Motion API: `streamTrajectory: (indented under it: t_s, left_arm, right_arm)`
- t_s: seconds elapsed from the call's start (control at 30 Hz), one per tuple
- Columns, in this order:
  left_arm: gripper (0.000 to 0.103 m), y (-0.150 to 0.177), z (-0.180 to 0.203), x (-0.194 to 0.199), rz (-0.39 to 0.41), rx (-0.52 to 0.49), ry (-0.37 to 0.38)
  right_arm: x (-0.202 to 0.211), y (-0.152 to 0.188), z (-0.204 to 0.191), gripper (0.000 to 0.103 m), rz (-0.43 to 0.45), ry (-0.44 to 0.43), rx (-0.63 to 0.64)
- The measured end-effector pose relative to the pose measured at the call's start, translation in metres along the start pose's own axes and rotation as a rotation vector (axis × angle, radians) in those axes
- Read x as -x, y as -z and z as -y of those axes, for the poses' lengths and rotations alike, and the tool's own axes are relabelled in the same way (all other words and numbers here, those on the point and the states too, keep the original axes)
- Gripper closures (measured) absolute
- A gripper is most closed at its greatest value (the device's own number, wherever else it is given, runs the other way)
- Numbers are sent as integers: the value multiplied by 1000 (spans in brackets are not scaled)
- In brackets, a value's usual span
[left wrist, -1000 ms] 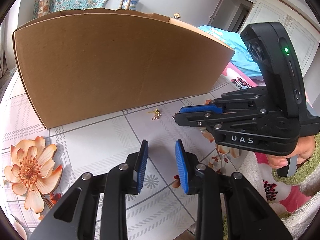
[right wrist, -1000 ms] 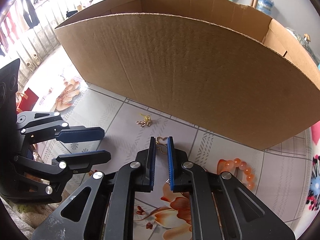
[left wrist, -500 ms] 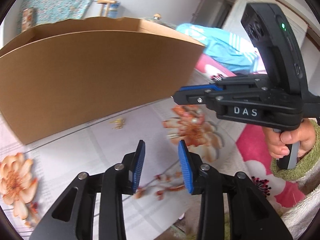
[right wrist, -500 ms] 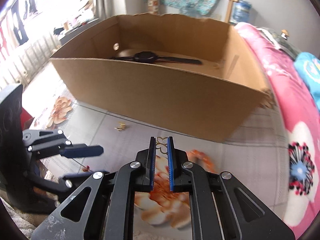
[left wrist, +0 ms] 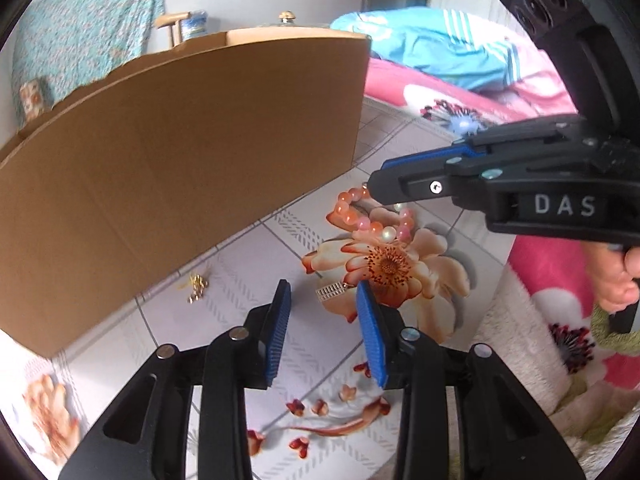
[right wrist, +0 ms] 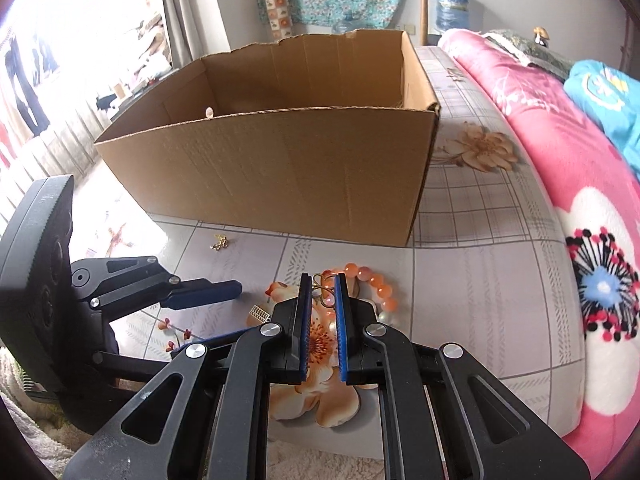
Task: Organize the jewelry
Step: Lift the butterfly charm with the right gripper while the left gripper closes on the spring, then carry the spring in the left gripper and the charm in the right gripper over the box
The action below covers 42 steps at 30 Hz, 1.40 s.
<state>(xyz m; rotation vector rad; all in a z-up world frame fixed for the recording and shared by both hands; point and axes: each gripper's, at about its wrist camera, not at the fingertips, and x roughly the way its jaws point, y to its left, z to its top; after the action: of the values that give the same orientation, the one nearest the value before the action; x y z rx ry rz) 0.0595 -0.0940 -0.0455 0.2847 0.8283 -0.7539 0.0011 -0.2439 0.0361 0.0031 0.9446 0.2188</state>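
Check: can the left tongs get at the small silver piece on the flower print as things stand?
Probably yes. The left tongs are open and empty, the silver piece lies bare just ahead between the fingers; the right tongs sit farther off, over the bead bracelet.

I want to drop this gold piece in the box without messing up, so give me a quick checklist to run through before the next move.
1. Right claw shut on the thin gold wire piece: ok.
2. Cardboard box top open, nothing blocking the drop: ok.
3. Right claw over the box opening: not ok, it hangs in front of the near wall.
4. Left claw empty, free for the next pick: ok; its jaws have just been closing, nothing between them.
5. Items left outside: bead bracelet, silver piece, gold cluster: not ok.
6. Free space on the box floor: cannot tell.
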Motion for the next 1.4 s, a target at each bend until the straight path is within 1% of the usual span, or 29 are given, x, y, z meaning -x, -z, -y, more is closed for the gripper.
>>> streamTrajectory:
  t_s: [0.07,0.1,0.2,0.3,0.37,0.43,0.5,0.67,0.8,0.87,0.93,0.97,1.0,1.03,1.1,1.2,1.33,1.4]
  left_arm:
    - [80,-4,2,-3,-13,-42,-10]
    - [86,-5,2,-4,-21,-62,-12]
    - [95,-9,0,-7,-42,-87,2]
    - [99,-11,2,-8,-56,-117,6]
    - [101,-11,3,-8,-58,-134,2]
    - [101,-11,2,-7,-60,-123,14]
    - [103,-11,1,-7,-59,-114,18]
    - [103,-8,4,-5,-54,-99,29]
    - [103,-9,4,2,-40,-92,23]
    - [103,-12,-1,4,-38,-62,34]
    - [102,-15,-7,5,-25,-27,26]
    - [97,-16,-8,5,-21,-19,25]
    - [87,-18,-10,5,-14,-15,17]
    - [83,-19,-12,5,0,-14,2]
    - [75,-22,-14,3,12,-23,6]
    - [73,-27,-15,-3,5,-53,9]
    - [73,-27,-17,-16,-41,-96,24]
    - [76,-26,-15,-20,-52,-123,23]
  right_arm:
    - [0,2,3,94,8,-10,-11]
    - [0,3,4,94,11,-15,-19]
    - [-1,4,10,94,21,-29,-36]
    - [-2,3,13,94,28,-38,-45]
    - [-2,3,16,94,34,-46,-51]
    - [-1,4,17,94,40,-51,-54]
    - [-1,4,18,94,45,-54,-60]
    - [4,6,21,94,56,-57,-65]
    - [10,8,20,94,67,-55,-68]
    - [12,9,19,94,71,-56,-69]
    - [13,10,18,94,76,-57,-70]
    - [13,10,18,94,77,-59,-72]
    - [13,11,17,94,78,-61,-74]
    - [13,11,18,94,79,-64,-75]
    - [12,9,19,94,78,-69,-77]
    - [11,9,20,94,78,-77,-80]
    - [7,8,21,94,79,-89,-88]
    - [5,8,22,94,78,-92,-92]
